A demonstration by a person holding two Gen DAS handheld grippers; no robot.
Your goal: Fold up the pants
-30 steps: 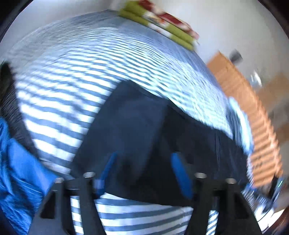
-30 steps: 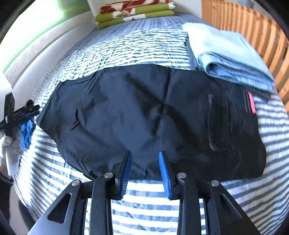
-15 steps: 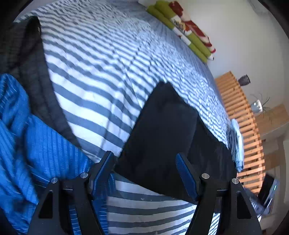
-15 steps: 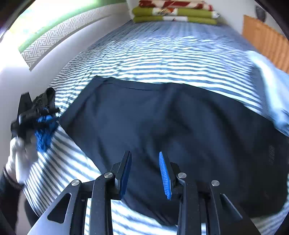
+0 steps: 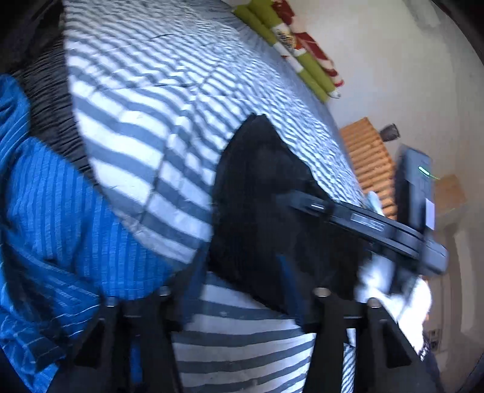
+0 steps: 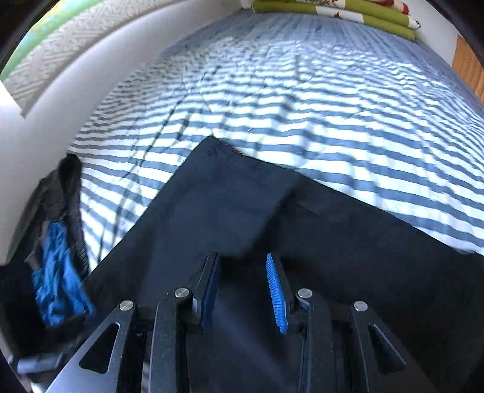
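Over on the far left of the left wrist view, a heap of blue cloth (image 5: 51, 229) spills beside a dark ribbed one (image 5: 48, 99), both at the edge of the striped bed (image 5: 145, 127). Moving across, the left gripper (image 5: 239, 281) hangs low over the bed edge, its jaws apart and just now closing in, blurred, with the near corner of the pants (image 5: 260, 193) lying under the gap; whether the pads touch the cloth I cannot tell. The pants lie flat, dark on the stripes, one corner pointing up the bed. Further right, the right gripper (image 5: 290, 198) cuts in over them, a white-gloved hand (image 5: 390, 281) behind it, and wooden slats (image 5: 369, 157) beyond. Green and red cushions (image 5: 296, 39) sit at the far end of the bed.

Switching to the right wrist view: at far left the blue cloth (image 6: 57, 284) again, by the white wall (image 6: 57, 99). Centre, the right gripper (image 6: 242, 284) has its jaws parted narrowly with nothing between them, poised above the pants (image 6: 348, 266). A fold edge runs up through the cloth just ahead of the fingertips. Stripes fill the right, cushions (image 6: 335, 9) on top.
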